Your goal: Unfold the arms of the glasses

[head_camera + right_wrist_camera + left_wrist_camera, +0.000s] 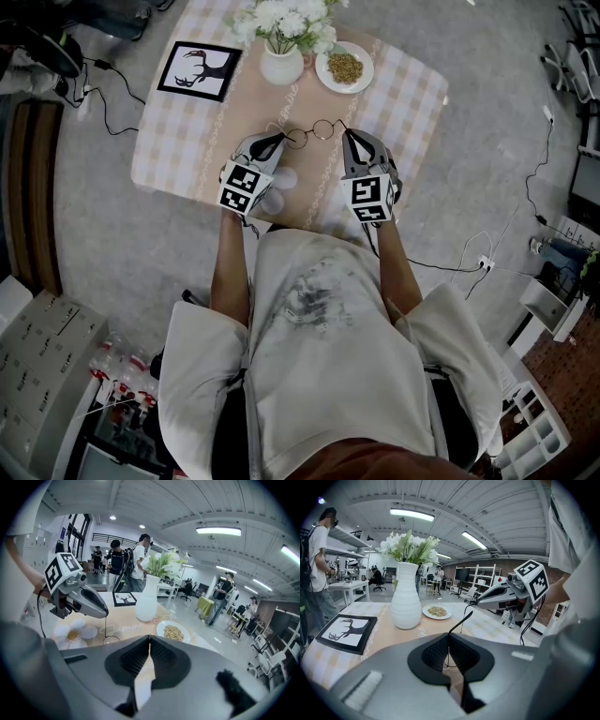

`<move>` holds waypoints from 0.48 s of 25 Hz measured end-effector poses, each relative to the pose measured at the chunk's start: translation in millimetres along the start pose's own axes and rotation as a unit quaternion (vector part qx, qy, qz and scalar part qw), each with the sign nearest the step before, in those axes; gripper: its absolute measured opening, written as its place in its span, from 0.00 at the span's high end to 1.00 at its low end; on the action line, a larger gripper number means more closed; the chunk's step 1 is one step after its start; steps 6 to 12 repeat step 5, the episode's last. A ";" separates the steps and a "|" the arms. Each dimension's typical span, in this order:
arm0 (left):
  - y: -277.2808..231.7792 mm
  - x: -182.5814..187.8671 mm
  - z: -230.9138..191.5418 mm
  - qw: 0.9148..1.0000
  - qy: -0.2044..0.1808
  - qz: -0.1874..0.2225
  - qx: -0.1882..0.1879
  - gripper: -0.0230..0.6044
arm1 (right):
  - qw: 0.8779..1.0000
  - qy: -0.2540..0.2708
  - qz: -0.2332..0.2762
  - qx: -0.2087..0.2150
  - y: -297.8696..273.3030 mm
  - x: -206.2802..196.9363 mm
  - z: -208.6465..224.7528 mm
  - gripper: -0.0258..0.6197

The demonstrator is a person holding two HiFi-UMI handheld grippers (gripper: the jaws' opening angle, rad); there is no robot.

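Wire glasses (pixel 310 132) hang over the middle of the table (pixel 412 103), left gripper (pixel 279 140) and right gripper (pixel 346 134) each pinched tight on one arm.

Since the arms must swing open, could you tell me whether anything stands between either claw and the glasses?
Nothing visible does: the left claw and the right claw are both shut on the glasses. The vase and plate stand farther back, apart from them.
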State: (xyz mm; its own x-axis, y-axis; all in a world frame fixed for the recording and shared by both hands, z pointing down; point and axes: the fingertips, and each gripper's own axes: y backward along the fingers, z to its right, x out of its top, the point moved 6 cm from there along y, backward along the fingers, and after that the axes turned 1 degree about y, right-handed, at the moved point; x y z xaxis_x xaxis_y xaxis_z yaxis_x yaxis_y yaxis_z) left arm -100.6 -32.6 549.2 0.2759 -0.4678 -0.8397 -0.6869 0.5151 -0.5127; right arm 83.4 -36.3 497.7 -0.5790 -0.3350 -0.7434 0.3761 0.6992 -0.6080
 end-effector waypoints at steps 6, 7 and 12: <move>-0.3 -2.0 -0.9 1.000 0.002 0.003 0.003 0.94 | 1.000 0.001 0.001 0.000 0.4 0.0 -1.1 0.93; -0.3 -2.0 -0.9 1.000 0.002 0.003 0.003 0.94 | 1.000 0.001 0.001 0.000 0.4 0.0 -1.1 0.93; -0.3 -2.0 -0.9 1.000 0.002 0.003 0.003 0.94 | 1.000 0.001 0.001 0.000 0.4 0.0 -1.1 0.93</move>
